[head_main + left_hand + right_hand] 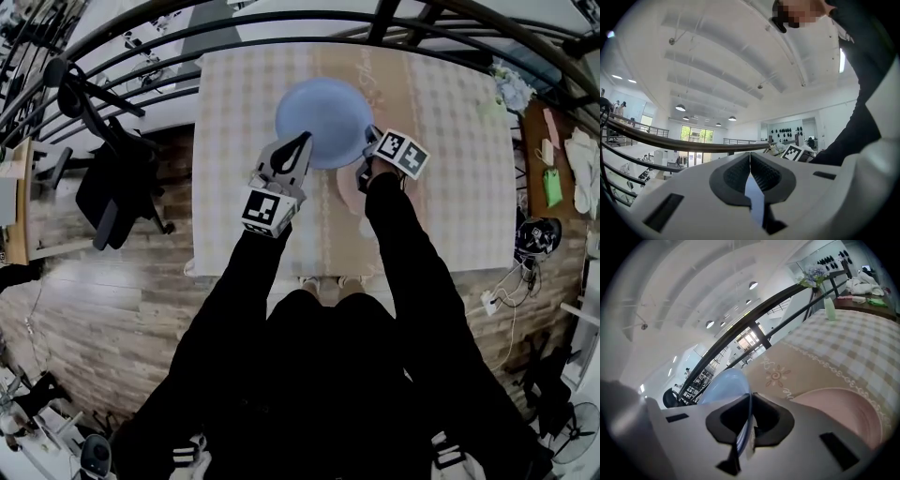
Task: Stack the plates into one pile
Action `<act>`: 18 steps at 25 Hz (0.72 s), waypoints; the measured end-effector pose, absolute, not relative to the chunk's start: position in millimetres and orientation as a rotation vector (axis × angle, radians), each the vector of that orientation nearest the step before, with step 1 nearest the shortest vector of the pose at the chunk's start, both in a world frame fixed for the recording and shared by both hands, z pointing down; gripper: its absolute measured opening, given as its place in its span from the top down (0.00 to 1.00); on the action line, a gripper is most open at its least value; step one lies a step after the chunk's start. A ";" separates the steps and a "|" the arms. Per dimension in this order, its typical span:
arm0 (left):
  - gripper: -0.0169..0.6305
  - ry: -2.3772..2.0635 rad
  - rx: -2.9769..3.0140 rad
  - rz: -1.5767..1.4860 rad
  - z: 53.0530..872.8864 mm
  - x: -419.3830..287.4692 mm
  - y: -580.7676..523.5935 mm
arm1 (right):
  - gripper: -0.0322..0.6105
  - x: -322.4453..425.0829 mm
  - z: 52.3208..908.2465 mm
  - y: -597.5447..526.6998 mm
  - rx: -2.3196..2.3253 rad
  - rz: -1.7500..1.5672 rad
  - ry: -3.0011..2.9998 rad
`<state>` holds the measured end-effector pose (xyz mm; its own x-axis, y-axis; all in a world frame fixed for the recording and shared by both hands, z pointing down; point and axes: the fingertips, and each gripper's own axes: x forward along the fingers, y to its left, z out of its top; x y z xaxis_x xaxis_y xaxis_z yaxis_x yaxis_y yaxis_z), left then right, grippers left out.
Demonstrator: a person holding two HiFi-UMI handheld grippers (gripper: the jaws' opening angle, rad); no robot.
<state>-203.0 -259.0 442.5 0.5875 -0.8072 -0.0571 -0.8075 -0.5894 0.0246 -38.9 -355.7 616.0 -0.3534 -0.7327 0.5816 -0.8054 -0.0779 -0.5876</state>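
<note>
Your right tongs clamped on blue plate rim; pink plate below, to their right. Left tongs shut, empty. Risk: single-edge grip, so plate may pivot or slip.

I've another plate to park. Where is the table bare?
Bare: the checked cloth left of the blue plate, and again right of the pink plate toward its edge. Crowded: the beige runner, around both plates.

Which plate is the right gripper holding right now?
The blue plate, its rim clamped in the right gripper jaws; the pink plate lies flat on the tablecloth.
</note>
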 end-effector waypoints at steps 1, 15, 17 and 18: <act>0.94 1.406 -2.801 0.098 441.2 -195.7 -256.6 | 0.91 -29.3 614.7 -348.3 1.746 1.439 -2.074; 0.94 1.234 -2.904 0.069 456.0 -97.8 -237.5 | 0.90 90.7 631.3 -268.7 1.843 1.531 -1.965; 0.94 1.221 -2.913 0.060 458.6 -88.8 -236.4 | 0.90 103.4 636.9 -260.2 1.854 1.542 -1.945; 0.94 1.217 -2.917 0.055 460.0 -84.9 -236.2 | 0.90 108.5 639.6 -256.8 1.857 1.549 -1.937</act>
<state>-84.9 -236.2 460.0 0.7031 -0.7107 -0.0249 -0.7100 -0.7035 0.0313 108.5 -256.8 639.6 -0.2809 -0.7276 0.6259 -0.7707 -0.2176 -0.5988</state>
